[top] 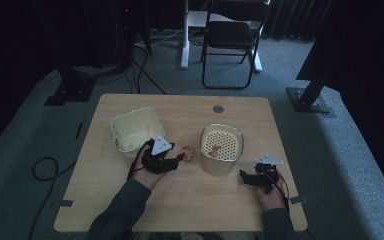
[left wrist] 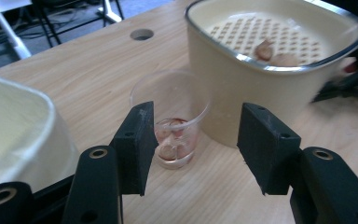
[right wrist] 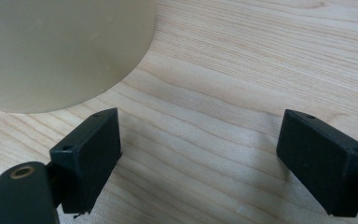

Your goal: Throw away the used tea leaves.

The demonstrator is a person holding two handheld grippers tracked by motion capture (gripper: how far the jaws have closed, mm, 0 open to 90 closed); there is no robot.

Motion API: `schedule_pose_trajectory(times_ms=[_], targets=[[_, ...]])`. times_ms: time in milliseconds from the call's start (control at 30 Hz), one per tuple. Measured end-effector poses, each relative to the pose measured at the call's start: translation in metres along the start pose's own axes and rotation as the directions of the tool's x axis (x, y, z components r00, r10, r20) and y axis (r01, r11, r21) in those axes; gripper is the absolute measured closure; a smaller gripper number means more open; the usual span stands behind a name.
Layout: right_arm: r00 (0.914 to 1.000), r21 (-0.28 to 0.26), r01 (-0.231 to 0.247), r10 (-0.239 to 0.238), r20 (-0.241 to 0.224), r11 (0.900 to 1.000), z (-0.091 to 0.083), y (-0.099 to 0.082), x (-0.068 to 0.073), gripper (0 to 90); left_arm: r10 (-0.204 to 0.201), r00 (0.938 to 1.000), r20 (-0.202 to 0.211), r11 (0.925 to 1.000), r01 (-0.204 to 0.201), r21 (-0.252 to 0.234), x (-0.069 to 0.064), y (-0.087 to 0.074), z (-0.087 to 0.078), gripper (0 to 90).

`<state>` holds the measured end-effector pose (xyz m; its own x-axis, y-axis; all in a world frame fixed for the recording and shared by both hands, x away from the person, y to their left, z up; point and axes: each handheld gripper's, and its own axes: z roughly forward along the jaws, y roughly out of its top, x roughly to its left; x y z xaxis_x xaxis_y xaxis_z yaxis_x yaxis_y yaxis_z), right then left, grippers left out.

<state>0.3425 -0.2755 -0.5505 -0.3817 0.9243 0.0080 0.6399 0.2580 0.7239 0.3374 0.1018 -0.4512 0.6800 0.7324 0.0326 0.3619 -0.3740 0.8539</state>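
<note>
Between my left gripper's (left wrist: 193,149) wide-open jaws, on the wooden table (left wrist: 98,74) just beside the cream strainer bowl (left wrist: 242,93), stands a small clear plastic cup (left wrist: 172,121) with a few pinkish pieces in its bottom. It looks light, thin-walled and easily crushed or tipped, so I would close gently around its middle. My right gripper (right wrist: 196,158) rests open over bare wood.

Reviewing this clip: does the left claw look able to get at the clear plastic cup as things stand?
Probably yes. The left claw stands open, aimed straight at the clear plastic cup, with bare table around it. The strainer bowl stands close beside the cup, which may crowd one jaw.
</note>
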Motion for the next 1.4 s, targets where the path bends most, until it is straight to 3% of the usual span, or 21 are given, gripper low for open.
schedule_pose_trajectory(times_ms=[167,367,667,767,867,1100,1400], targets=[[1.0000,-0.001,0.004,-0.004,-0.001,1.0000,0.000,0.000,0.000,13.3,-0.037,0.9993,-0.008,0.9991,0.037,0.019,-0.001,-0.016,0.019,46.2],[1.0000,0.000,0.004,-0.004,0.000,1.0000,0.000,0.000,0.000,13.3,-0.071,0.9974,-0.010,0.9962,0.071,0.050,0.002,-0.023,0.036,46.0],[1.0000,-0.001,0.004,-0.004,-0.001,1.0000,0.000,0.000,0.000,13.3,-0.059,0.9965,-0.060,0.9964,0.062,0.058,0.000,-0.023,0.058,39.2],[1.0000,-0.001,0.004,-0.004,-0.001,1.0000,0.000,0.000,0.000,13.2,-0.081,0.9939,-0.075,0.9952,0.085,0.048,0.001,-0.022,0.063,36.6],[1.0000,-0.001,0.005,-0.005,-0.002,1.0000,0.000,0.000,0.000,13.2,-0.079,0.9936,-0.080,0.9957,0.083,0.042,0.002,-0.021,0.069,34.5],[1.0000,-0.002,0.006,-0.006,-0.003,1.0000,-0.001,-0.001,0.000,13.3,-0.076,0.9955,-0.057,0.9971,0.076,0.003,0.004,-0.022,0.078,30.5],[1.0000,-0.001,0.006,-0.006,-0.003,1.0000,-0.001,-0.001,0.001,13.3,-0.064,0.9970,-0.042,0.9979,0.064,-0.007,0.006,-0.021,0.087,29.3]])
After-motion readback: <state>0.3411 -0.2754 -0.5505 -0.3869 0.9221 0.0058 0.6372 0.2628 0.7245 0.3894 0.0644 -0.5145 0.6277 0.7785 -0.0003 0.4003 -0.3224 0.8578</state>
